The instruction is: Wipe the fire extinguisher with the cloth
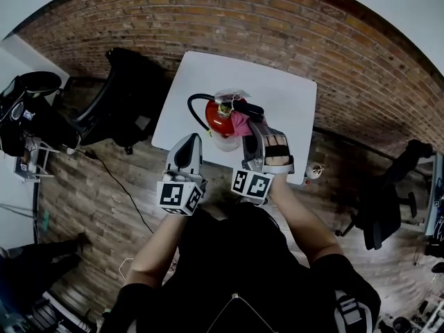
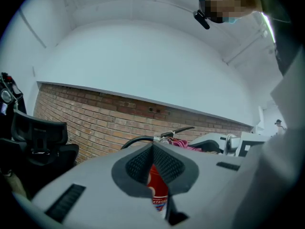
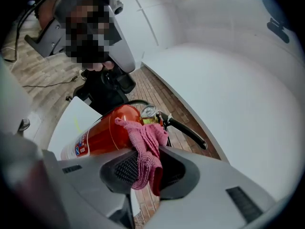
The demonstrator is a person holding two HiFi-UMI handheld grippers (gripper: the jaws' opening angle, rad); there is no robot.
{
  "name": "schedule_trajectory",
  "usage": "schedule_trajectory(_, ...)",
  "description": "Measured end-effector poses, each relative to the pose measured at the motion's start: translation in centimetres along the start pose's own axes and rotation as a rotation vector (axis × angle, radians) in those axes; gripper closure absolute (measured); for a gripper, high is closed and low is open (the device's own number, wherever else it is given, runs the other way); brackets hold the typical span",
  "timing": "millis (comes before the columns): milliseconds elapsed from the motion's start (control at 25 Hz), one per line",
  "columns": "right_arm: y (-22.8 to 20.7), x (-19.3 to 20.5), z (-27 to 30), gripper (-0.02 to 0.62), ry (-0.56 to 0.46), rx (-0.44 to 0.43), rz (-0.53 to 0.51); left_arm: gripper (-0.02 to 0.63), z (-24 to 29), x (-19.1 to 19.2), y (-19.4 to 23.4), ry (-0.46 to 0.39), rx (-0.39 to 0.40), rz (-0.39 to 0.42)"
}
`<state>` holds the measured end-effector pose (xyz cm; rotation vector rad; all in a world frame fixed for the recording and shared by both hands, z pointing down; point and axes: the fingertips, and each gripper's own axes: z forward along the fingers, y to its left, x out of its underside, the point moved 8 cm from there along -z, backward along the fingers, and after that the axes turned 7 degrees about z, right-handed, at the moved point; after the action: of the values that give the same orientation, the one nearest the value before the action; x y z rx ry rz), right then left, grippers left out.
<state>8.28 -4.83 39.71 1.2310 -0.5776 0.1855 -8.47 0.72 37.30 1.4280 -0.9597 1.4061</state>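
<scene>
Head view: the fire extinguisher (image 1: 220, 120) stands on the white table (image 1: 277, 96), near its front edge. My right gripper (image 1: 258, 139) reaches its top. My left gripper (image 1: 186, 155) hovers just left of it, apart.

Left gripper view: I read the jaws closed tip to tip and empty.

Right gripper view: the jaws clench the pink cloth (image 1: 241, 123), which lies against the extinguisher's shoulder.

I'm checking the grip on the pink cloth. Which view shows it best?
The right gripper view: the cloth hangs pinched between the jaws, against the fire extinguisher. The head view shows a small pink patch; the left gripper view only a sliver.
</scene>
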Motion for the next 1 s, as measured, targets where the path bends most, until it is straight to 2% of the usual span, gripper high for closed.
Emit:
schedule_trajectory(160, -0.5, 0.4, -0.6, 0.491, -0.055, -0.052, 0.034, 0.575, -0.1, -0.5, -1.0, 0.008, -0.041, 0.015)
schedule_trajectory(280, -0.5, 0.8, -1.9, 0.491, -0.073, -0.119, 0.107, 0.575, 0.0, -0.6, -1.4, 0.025, -0.035, 0.024)
schedule_trajectory(440, -1.3, 1.7, -3.4, 0.491, -0.062, -0.216, 0.291, 0.575, 0.8, -1.2, -1.7, 0.037, 0.018, 0.036)
schedule_trajectory(600, -3.6, 2.6, -4.9, 0.491, -0.050, -0.279, 0.564, 0.575, 1.6, -2.4, -2.1, 0.031, 0.088, 0.058)
schedule_trajectory(880, -7.9, 2.8, -6.2, 0.491, -0.087, -0.274, 0.863, 0.575, 2.8, -5.0, -2.6, 0.008, 0.189, 0.080)
schedule_trajectory(1000, -9.3, 3.0, -6.6, 0.491, -0.105, -0.261, 0.925, 0.575, 3.1, -6.3, -2.9, -0.010, 0.225, 0.083)
